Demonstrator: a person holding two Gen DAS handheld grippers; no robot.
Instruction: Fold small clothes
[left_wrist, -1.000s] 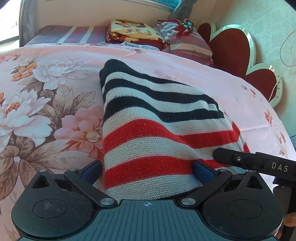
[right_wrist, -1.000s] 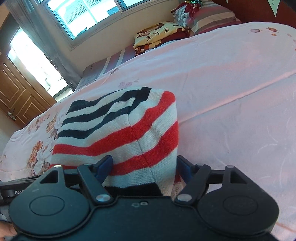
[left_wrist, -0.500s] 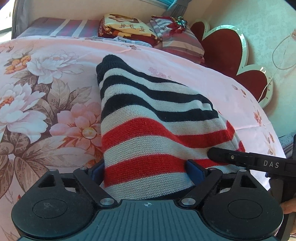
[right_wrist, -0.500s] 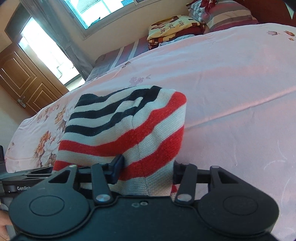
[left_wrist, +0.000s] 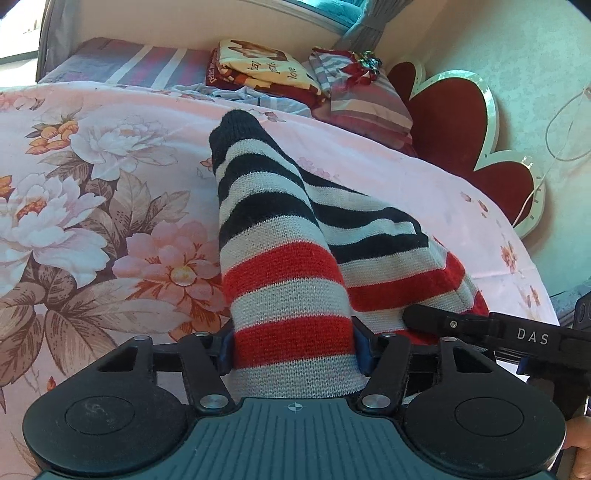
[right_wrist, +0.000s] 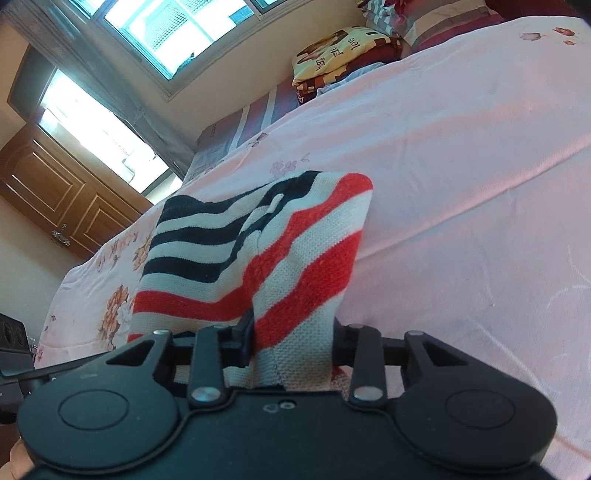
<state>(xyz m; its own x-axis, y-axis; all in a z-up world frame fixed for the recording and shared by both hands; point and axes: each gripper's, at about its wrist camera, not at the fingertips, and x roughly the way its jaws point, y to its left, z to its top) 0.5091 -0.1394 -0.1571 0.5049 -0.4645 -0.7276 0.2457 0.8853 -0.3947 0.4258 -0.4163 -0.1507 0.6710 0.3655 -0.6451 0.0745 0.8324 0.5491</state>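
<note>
Both sets of jaws are closing with the striped knit garment (left_wrist: 291, 295) bunched between them. On the left gripper (left_wrist: 293, 349) the blue pads sit against the sides of a gathered fold at a medium gap. On the right gripper (right_wrist: 293, 345) the gap is narrower and the near edge of the fabric is pinched between the pads. We cannot see the garment's lower hem: each gripper body cuts it off. We also cannot tell what kind of garment it is.

Both grippers point down at a slant toward the bed. In the left view, the right gripper's finger lies across the fabric's right edge, and a fingertip (left_wrist: 580, 456) of the person's hand shows at the lower corner.

The garment rests on the bed, on a pink floral bedsheet (left_wrist: 92, 206). Beyond it lie folded blankets (left_wrist: 258, 72) and a striped pillow (left_wrist: 369, 107). A red heart-shaped headboard (left_wrist: 454, 125) stands at the right. The right view shows a window (right_wrist: 177, 33) and a wooden door (right_wrist: 55, 192).
</note>
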